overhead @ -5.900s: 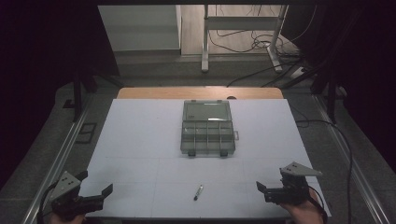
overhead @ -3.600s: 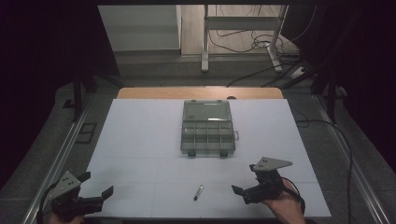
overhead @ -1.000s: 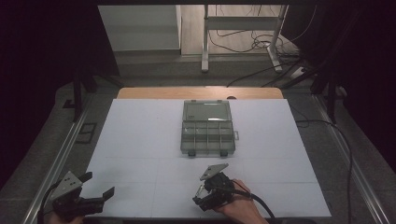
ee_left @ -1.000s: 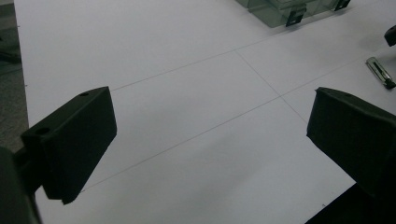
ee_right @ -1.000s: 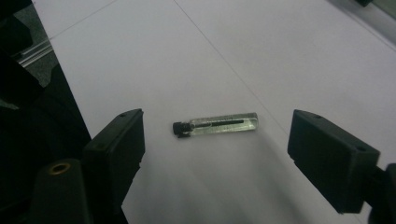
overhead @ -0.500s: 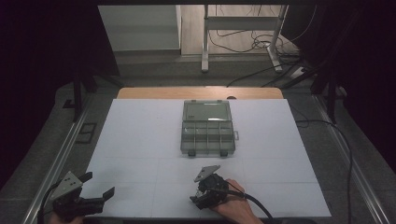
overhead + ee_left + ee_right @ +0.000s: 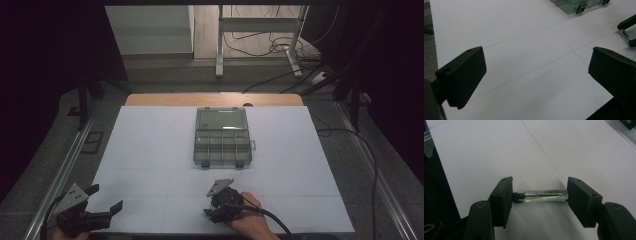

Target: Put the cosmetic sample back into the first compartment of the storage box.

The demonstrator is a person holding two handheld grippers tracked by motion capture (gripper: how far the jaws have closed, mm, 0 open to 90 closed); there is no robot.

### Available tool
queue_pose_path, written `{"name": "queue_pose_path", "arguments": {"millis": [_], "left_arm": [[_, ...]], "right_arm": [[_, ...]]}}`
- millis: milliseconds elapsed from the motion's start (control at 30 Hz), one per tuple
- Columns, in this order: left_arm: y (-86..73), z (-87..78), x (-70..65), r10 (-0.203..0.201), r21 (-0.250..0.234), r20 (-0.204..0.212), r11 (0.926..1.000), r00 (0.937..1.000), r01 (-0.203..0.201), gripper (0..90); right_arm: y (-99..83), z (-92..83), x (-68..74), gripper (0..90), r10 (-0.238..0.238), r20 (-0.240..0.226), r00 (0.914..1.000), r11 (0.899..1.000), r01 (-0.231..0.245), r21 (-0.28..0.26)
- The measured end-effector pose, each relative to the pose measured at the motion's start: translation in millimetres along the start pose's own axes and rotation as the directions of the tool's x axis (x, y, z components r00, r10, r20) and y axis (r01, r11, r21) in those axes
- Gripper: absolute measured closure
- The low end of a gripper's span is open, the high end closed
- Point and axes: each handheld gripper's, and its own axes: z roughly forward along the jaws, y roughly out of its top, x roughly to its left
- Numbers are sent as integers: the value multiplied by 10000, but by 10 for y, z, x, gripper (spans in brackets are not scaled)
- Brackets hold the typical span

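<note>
Overhead, right tool (image 7: 216, 210) hides clear tube (image 7: 545, 195)

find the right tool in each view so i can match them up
High view: right tool at bottom centre, in the person's hand.
Left gripper view: at the right edge, near the top.
Right gripper view: its jaws rise from below, just closed on a vial.
Shared: thin lines on the sheet.

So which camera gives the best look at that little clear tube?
The right gripper view: the clear tube lies lengthwise between the right gripper's fingers, dark cap at one end. From the high view, that gripper covers the spot.
</note>
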Motion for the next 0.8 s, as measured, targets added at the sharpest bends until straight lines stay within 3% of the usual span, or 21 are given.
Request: {"name": "queue_pose_path", "arguments": {"millis": [467,800], "left_arm": [[3,7,-3,24,42,3,10000,10000,-24,19],[3,9,2,14,57,91,10000,10000,-14,19]], "right_arm": [[46,-167,-182,396,612,-364,9975,9946,-640,-812],[122,-239,-318,396,793,-471,9957,9892,-845,-1198]]}}
